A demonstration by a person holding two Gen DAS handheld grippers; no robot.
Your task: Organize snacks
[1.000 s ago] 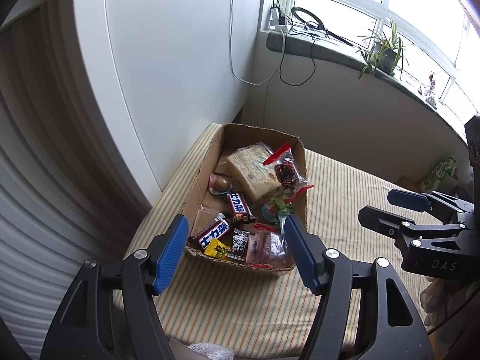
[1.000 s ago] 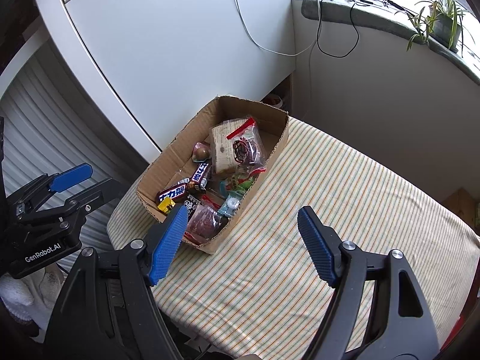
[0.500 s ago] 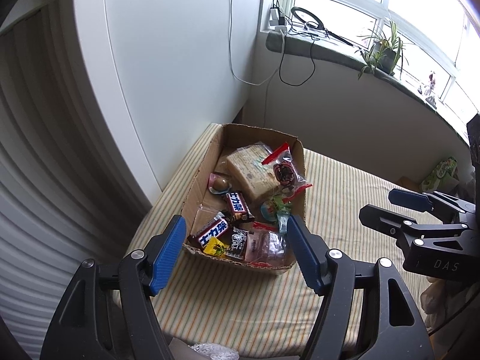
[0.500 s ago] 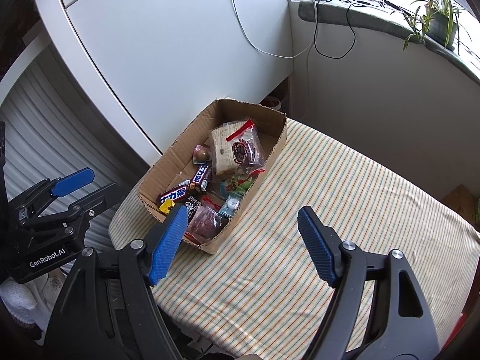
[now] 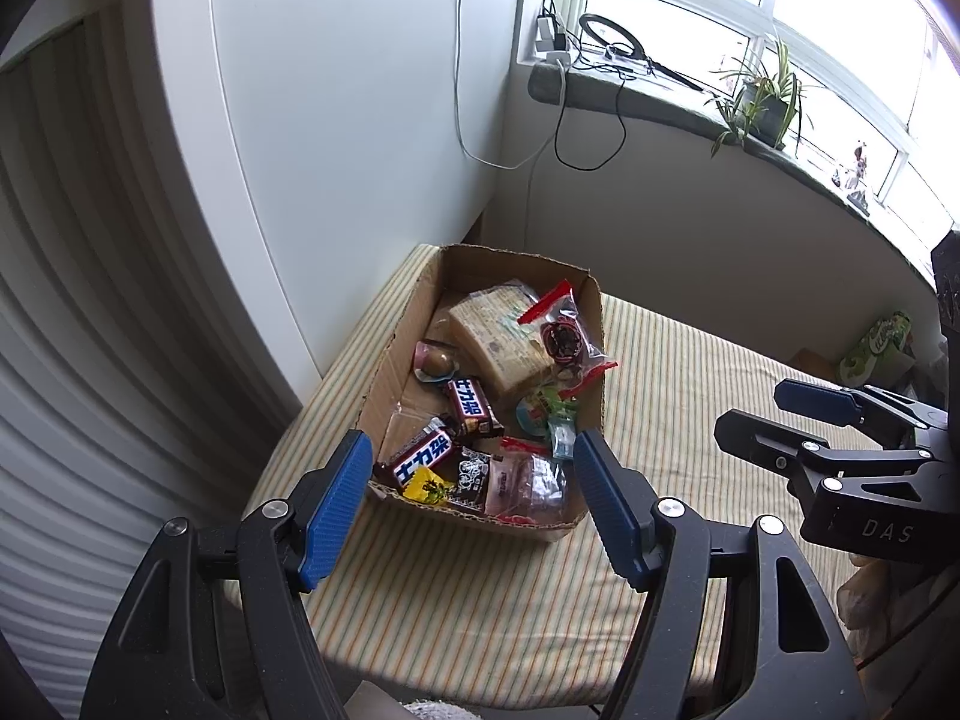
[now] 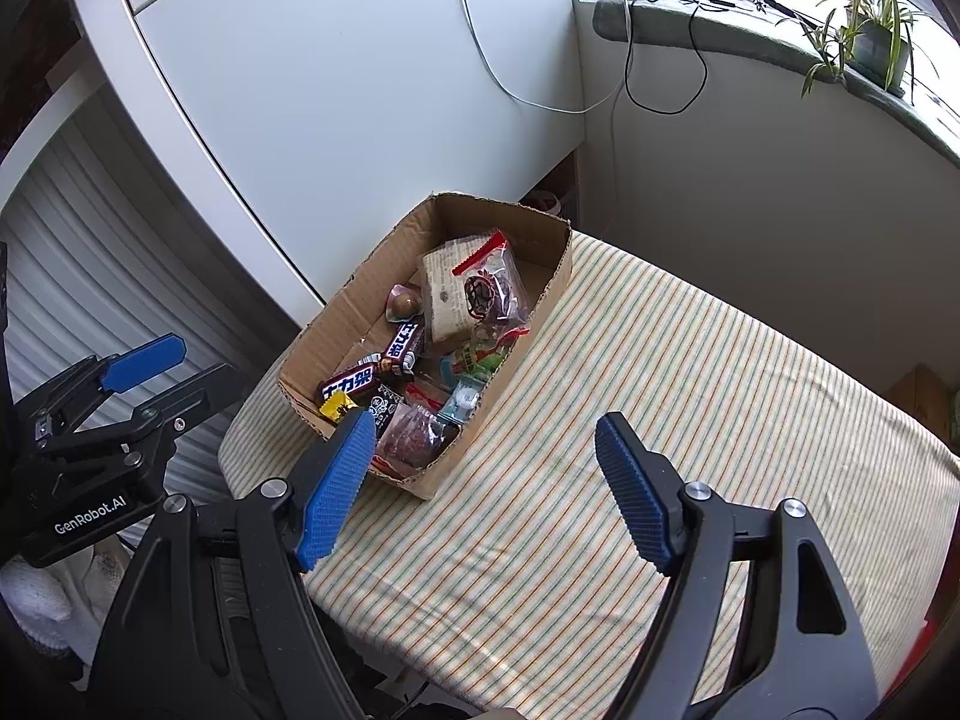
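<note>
A shallow cardboard box (image 5: 432,294) (image 6: 360,300) sits at the left end of a striped table (image 5: 690,396) (image 6: 690,372). Inside lie several snacks: two dark chocolate bars (image 5: 423,454) (image 6: 351,384), a tan cracker pack (image 5: 498,330), a clear zip bag with a red strip (image 5: 561,336) (image 6: 489,288), a yellow candy (image 5: 427,487). My left gripper (image 5: 474,471) hangs open above the box's near end, nothing between its blue pads. My right gripper (image 6: 486,462) hovers open over the table just right of the box, empty. Each gripper shows at the edge of the other's view.
A white cabinet (image 5: 336,120) stands behind the box, a ribbed shutter (image 5: 72,360) to its left. Cables hang from a windowsill (image 5: 660,96) that carries a potted plant (image 5: 762,102). The striped cloth (image 6: 750,420) stretches bare to the right of the box.
The left gripper's jaws stand slightly wider than a second ago. Both hands and the box stay where they were.
</note>
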